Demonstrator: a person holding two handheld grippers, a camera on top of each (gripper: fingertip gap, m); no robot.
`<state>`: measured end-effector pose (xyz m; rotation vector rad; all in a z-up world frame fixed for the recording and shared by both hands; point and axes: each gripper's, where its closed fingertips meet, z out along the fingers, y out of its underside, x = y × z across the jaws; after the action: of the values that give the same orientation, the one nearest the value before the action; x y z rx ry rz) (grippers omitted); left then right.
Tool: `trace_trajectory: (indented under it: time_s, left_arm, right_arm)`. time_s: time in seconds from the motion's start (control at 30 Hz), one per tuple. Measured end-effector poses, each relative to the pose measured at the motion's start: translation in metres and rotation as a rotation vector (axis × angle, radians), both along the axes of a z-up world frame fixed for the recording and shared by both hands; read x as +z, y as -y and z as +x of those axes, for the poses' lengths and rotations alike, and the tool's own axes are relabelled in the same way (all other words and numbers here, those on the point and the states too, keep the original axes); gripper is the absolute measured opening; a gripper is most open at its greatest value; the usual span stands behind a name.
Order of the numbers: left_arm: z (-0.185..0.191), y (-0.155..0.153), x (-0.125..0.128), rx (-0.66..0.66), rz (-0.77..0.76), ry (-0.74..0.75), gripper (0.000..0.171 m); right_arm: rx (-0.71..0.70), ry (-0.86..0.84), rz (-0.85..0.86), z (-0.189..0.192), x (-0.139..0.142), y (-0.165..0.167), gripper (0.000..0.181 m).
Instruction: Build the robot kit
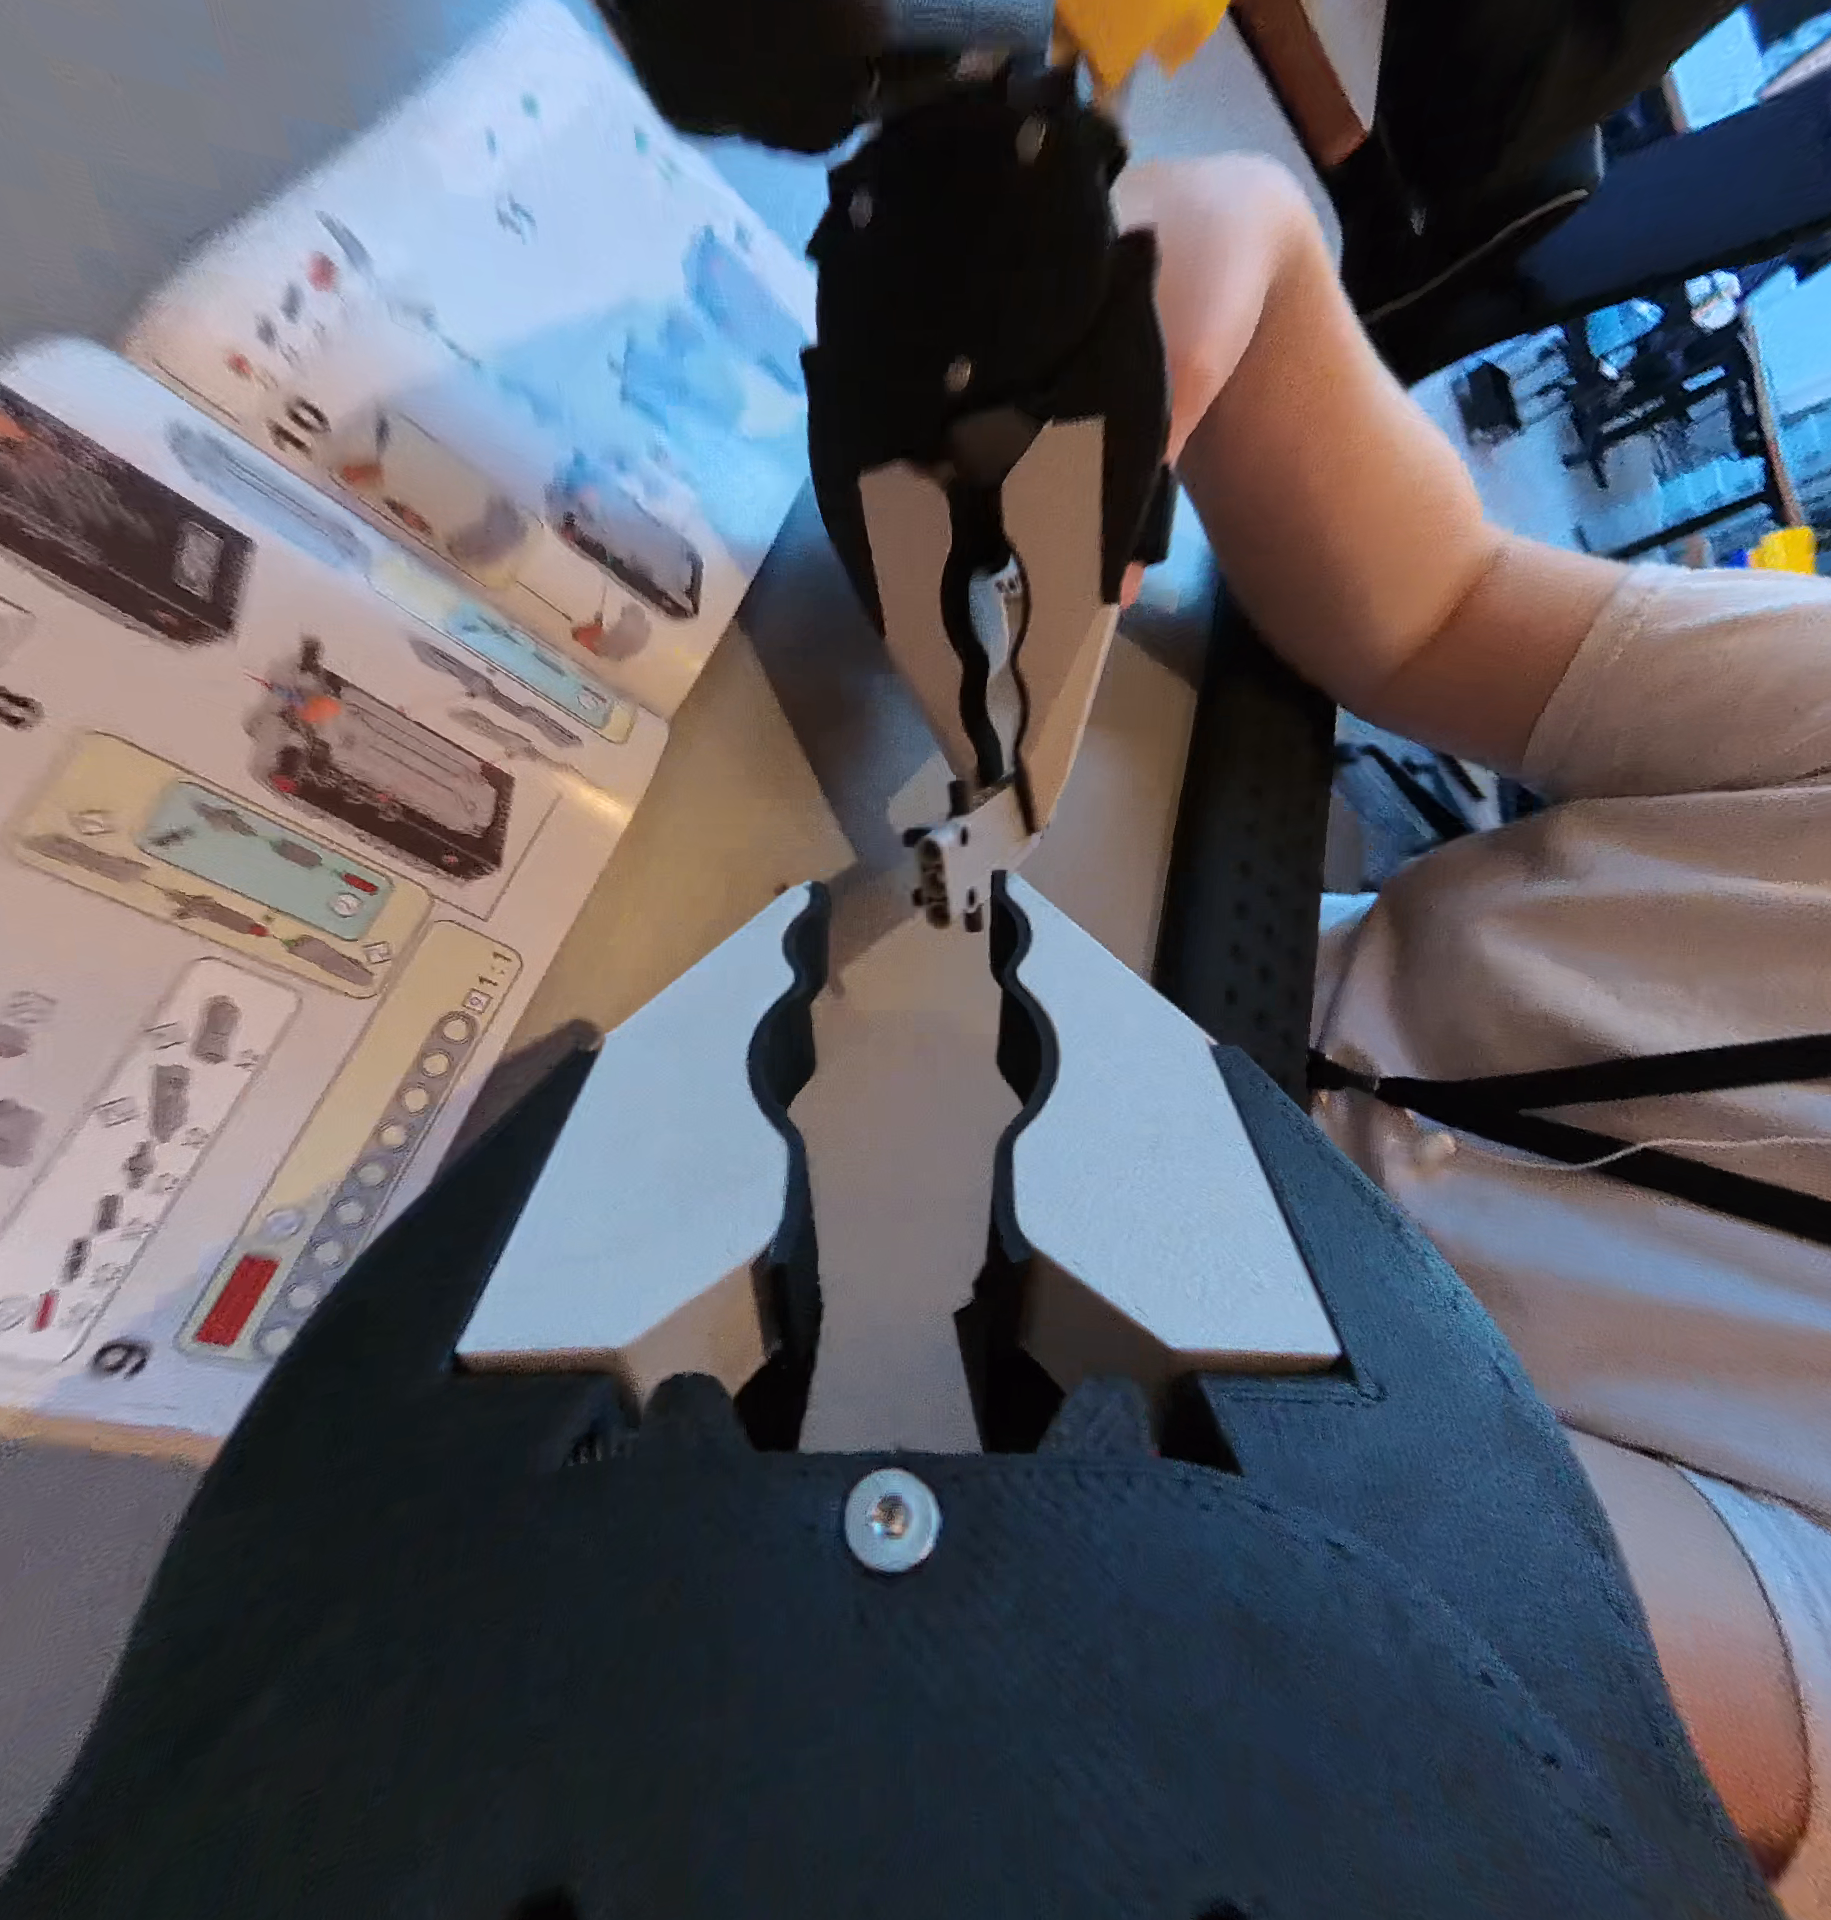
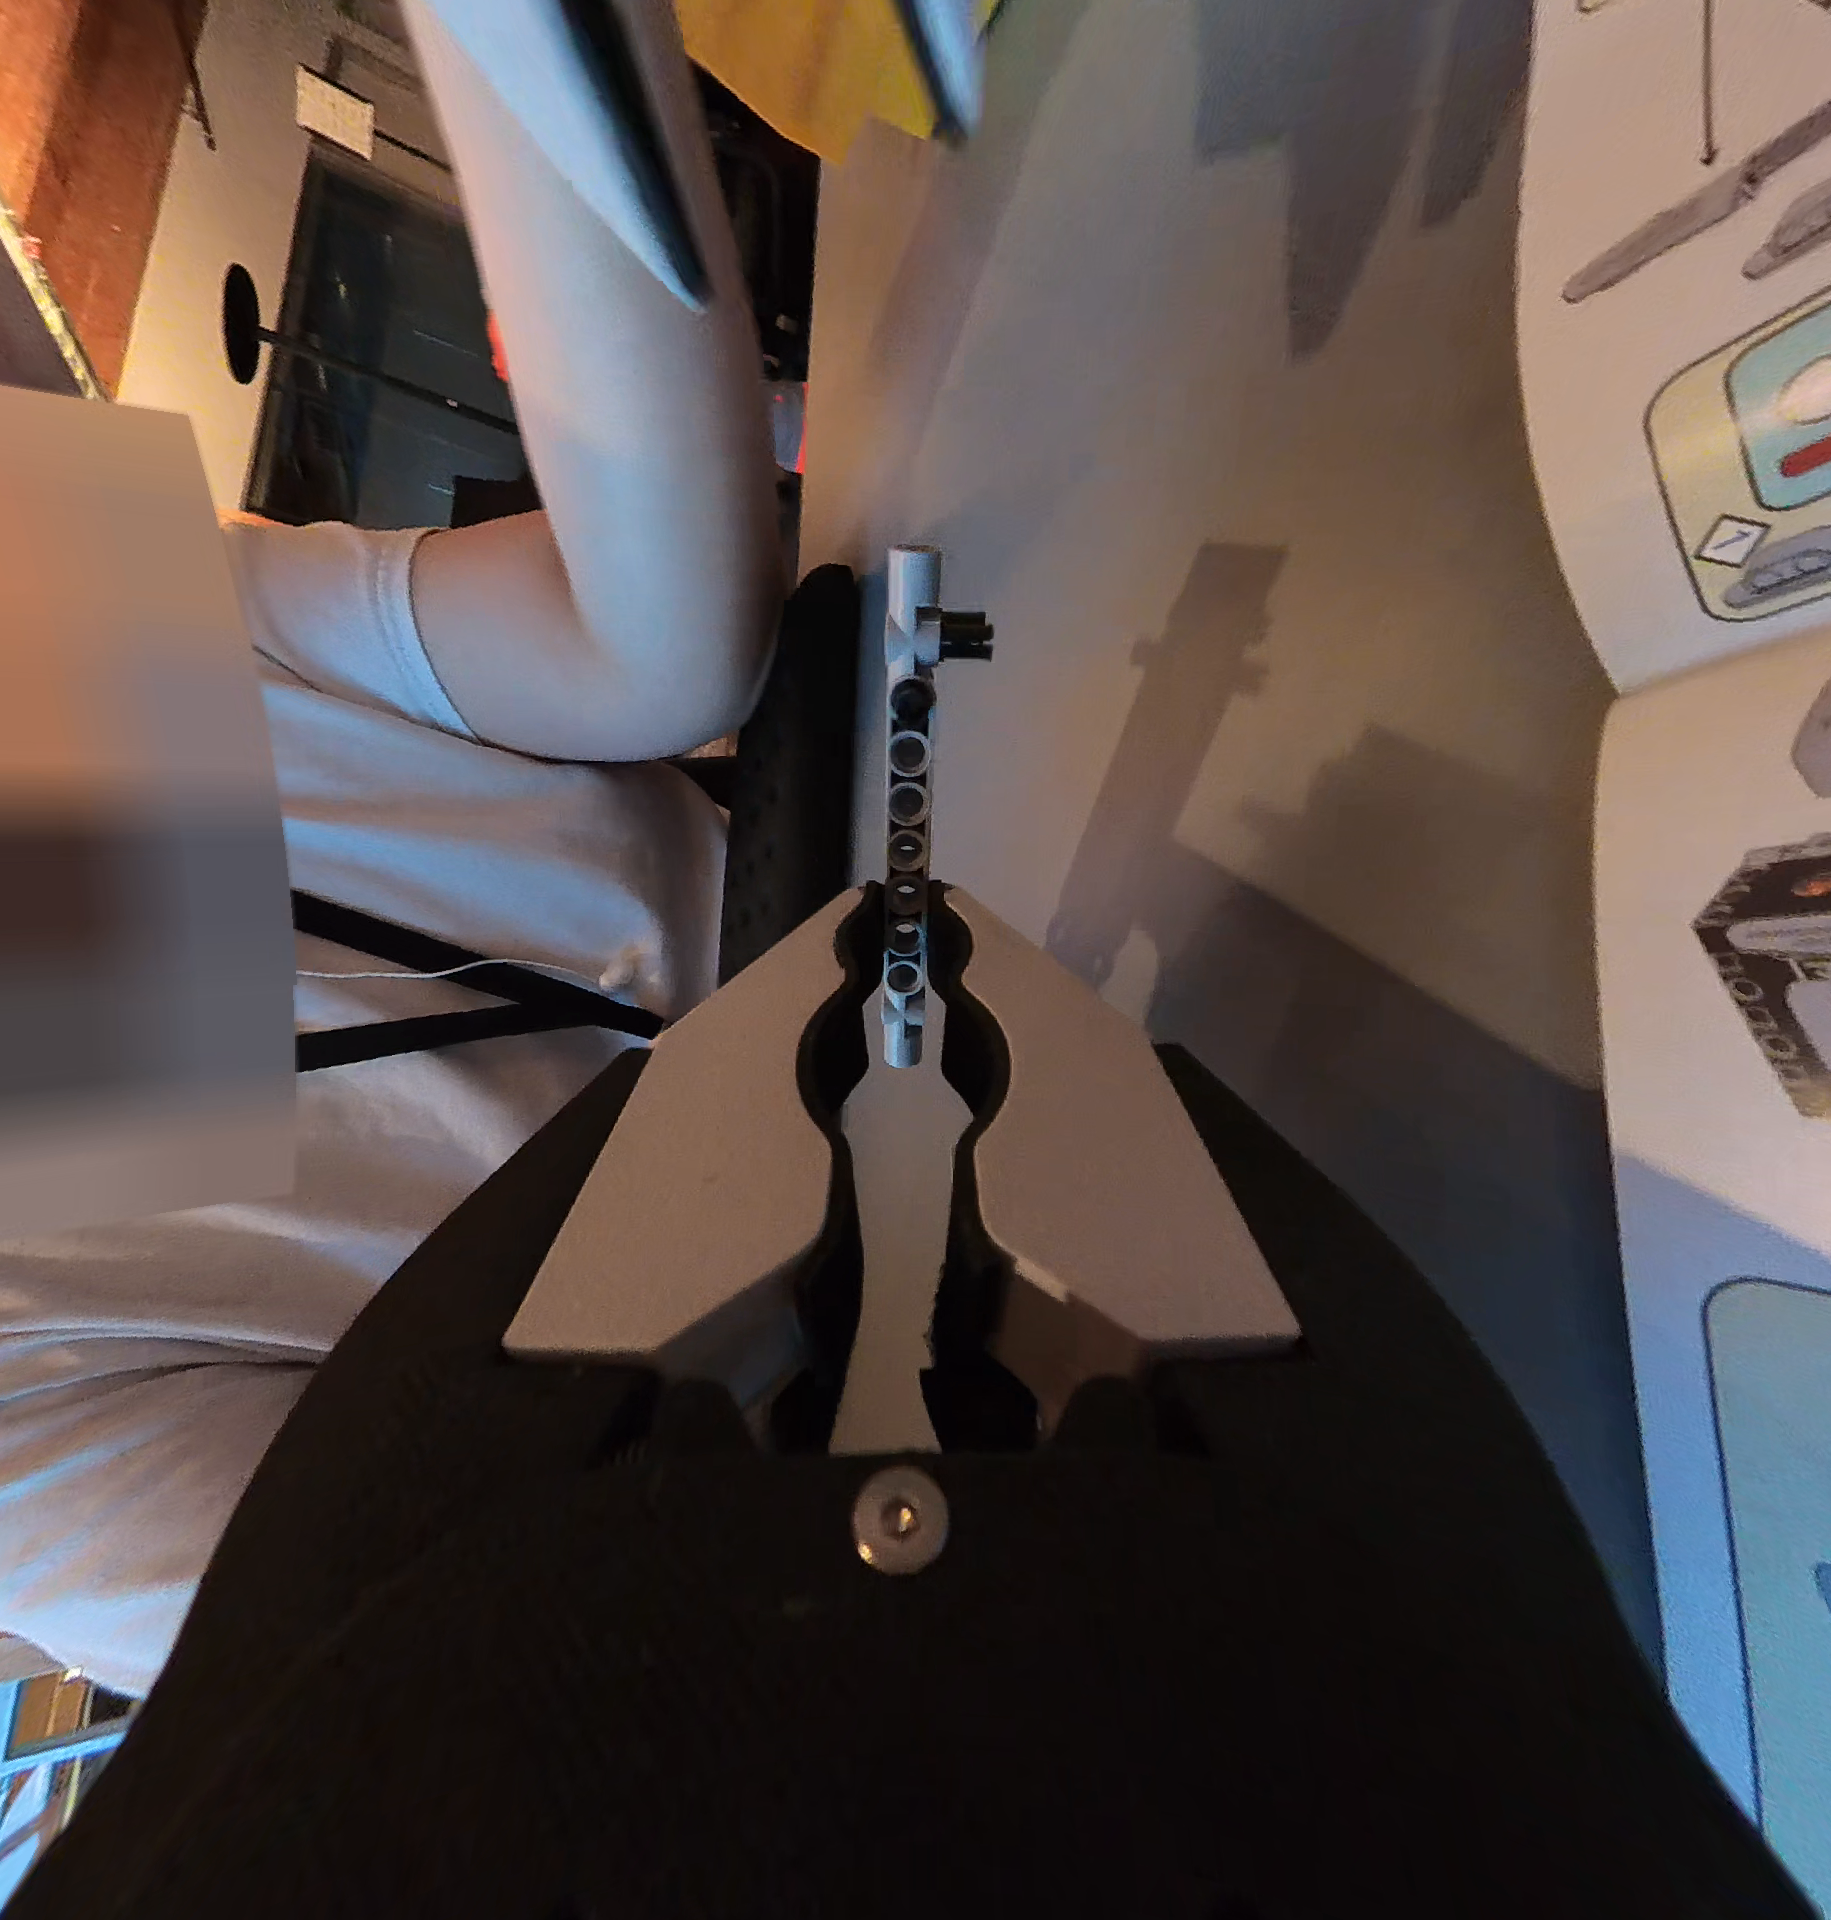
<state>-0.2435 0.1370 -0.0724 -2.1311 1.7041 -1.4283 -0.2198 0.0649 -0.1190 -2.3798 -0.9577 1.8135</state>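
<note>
My right gripper [image 2: 906, 896] is shut on a light grey beam with a row of holes [image 2: 908, 774], which sticks out forward past its fingertips. A short black pin [image 2: 961, 629] juts sideways near the beam's far end. In the left wrist view the right gripper [image 1: 997, 805] comes down from the top with the beam's end [image 1: 942, 862] showing below its tips. My left gripper [image 1: 908, 899] is open and empty. Its tips are just short of the beam's end, and its right fingertip [image 1: 1004, 914] is close to the pin.
An open instruction booklet [image 1: 267, 727] lies on the pale table [image 1: 703, 810]; it also shows in the right wrist view [image 2: 1742, 727]. A person's bare arm [image 1: 1358, 499] and beige shirt [image 1: 1617, 935] are to the right. A black perforated chair part [image 1: 1243, 831] stands at the table edge. Spacing between my two grippers at the tips: around 9 cm.
</note>
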Motion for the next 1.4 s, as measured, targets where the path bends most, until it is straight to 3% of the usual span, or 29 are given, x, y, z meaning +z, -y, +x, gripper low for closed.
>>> trace_trajectory:
  time_s: [0.1, 0.3, 0.47, 0.6, 0.73, 0.97, 1.07, 1.23, 1.3, 1.4]
  left_arm:
    - [0.007, 0.008, -0.019, -0.056, -0.077, -0.036, 0.033]
    - [0.019, 0.020, -0.017, -0.137, -0.195, 0.032, 0.006]
    - [0.013, 0.018, -0.035, -0.133, -0.188, -0.043, 0.005]
    - [0.009, 0.017, -0.047, -0.125, -0.229, -0.106, 0.005]
    - [0.008, 0.013, -0.055, -0.089, -0.250, -0.145, 0.005]
    - [0.006, 0.001, -0.074, 0.001, -0.282, -0.216, 0.006]
    - [0.007, -0.003, -0.075, 0.026, -0.281, -0.219, 0.021]
    - [0.003, -0.009, -0.065, 0.089, -0.287, -0.251, 0.032]
    - [-0.002, -0.016, -0.049, 0.139, -0.241, -0.252, 0.029]
    - [-0.012, -0.030, -0.008, 0.238, -0.054, -0.198, 0.026]
  right_arm:
    - [-0.011, -0.033, 0.017, -0.001, 0.005, -0.004, 0.006]
    - [-0.038, -0.047, 0.014, -0.001, 0.004, -0.011, 0.006]
    - [-0.066, 0.015, 0.022, 0.000, -0.012, -0.018, 0.007]
    - [-0.118, 0.144, 0.172, 0.015, -0.023, -0.033, 0.021]
    - [-0.119, 0.193, 0.297, 0.027, -0.016, -0.037, 0.026]
    - [-0.156, 0.162, 0.374, 0.036, 0.002, -0.043, 0.025]
    - [-0.167, 0.147, 0.390, 0.037, 0.008, -0.044, 0.026]
    - [-0.172, 0.139, 0.450, 0.038, 0.017, -0.046, 0.026]
    - [-0.180, 0.124, 0.491, 0.036, 0.024, -0.048, 0.027]
    - [-0.184, 0.110, 0.636, 0.029, 0.035, -0.054, 0.028]
